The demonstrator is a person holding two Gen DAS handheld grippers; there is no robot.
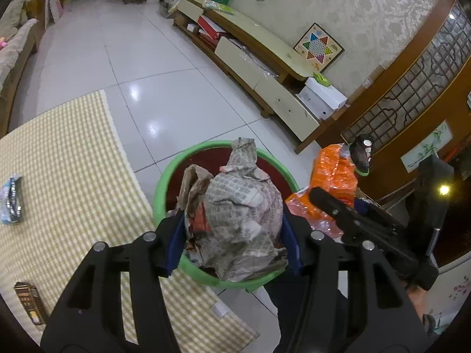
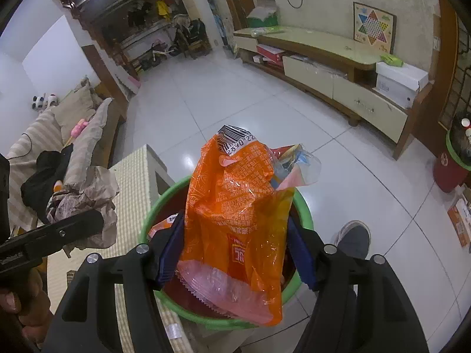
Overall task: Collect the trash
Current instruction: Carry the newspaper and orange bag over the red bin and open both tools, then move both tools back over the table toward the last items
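Observation:
In the left wrist view my left gripper [image 1: 232, 244] is shut on a crumpled ball of newspaper [image 1: 235, 214], held right above a red bin with a green rim [image 1: 164, 182]. Beside it on the right, my right gripper [image 1: 338, 203] carries an orange plastic bag [image 1: 332, 176]. The right wrist view shows my right gripper [image 2: 235, 250] shut on that orange snack bag [image 2: 235, 206], which hangs over the same bin's rim [image 2: 303, 206]. An orange packet [image 2: 167, 223] lies inside the bin. At the left edge, the left gripper [image 2: 88, 223] holds the crumpled paper [image 2: 94, 188].
The bin stands against a table with a yellow checked cloth [image 1: 73, 161], which bears a bluish wrapper [image 1: 11, 203] and a small brown box [image 1: 29, 303]. A long TV cabinet [image 1: 265, 58] lines the wall. A second green-rimmed bin [image 2: 453, 161], a person's shoe [image 2: 353, 235] and a sofa [image 2: 59, 123] are nearby.

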